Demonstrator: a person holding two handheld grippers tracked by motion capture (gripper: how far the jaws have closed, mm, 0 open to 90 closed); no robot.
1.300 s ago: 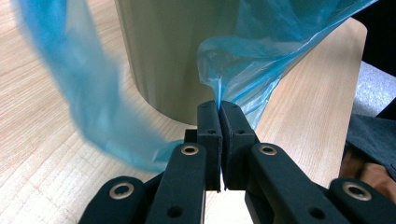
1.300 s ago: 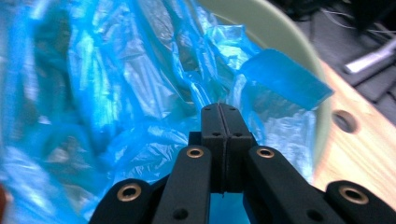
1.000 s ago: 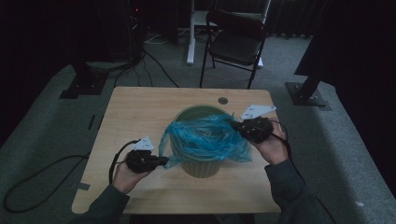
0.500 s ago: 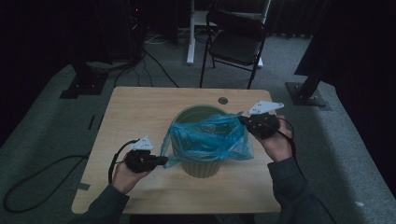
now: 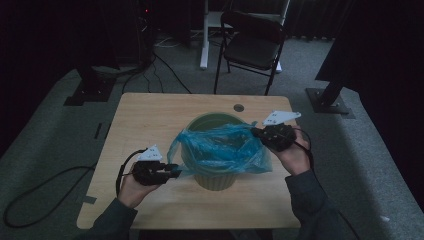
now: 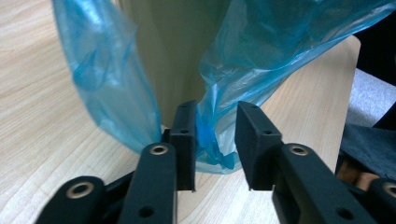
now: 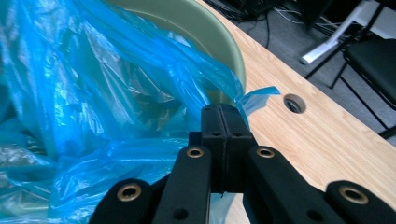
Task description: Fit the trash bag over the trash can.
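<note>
Blue plastic bag [image 5: 220,150]: thin, translucent liner draped in and over the mouth of a pale green bin, crumpled, with its edge hanging down the bin's outer wall on the near side. In the left gripper view its loose folds [image 6: 116,79] hang on both sides of the bin wall.

Green bin [image 5: 212,175]: round, upright, standing near the middle of the table, slightly toward the person's edge; its rim [image 7: 205,32] shows in the right gripper view.

Right gripper [image 5: 257,134]: held at the bin's right rim. Its jaws are pressed fully together [image 7: 223,122], pinching the bag's edge, a small tab of blue film sticking out past the tips.

Left gripper [image 5: 175,172]: held low, at the bin's left near side, just above the tabletop. Its jaws have just been opening and stand about half apart [image 6: 215,140]; a fold of the bag hangs between them, lying against the left pad, clear of the right one, so nothing is clamped.

Table [image 5: 145,125]: light wood, rectangular, with a round cable hole [image 5: 238,107] near the far edge.

Folding chair [image 5: 252,45]: dark, standing on the grey carpet beyond the table.

Cables [image 5: 45,185]: black, trailing over the floor at left.
</note>
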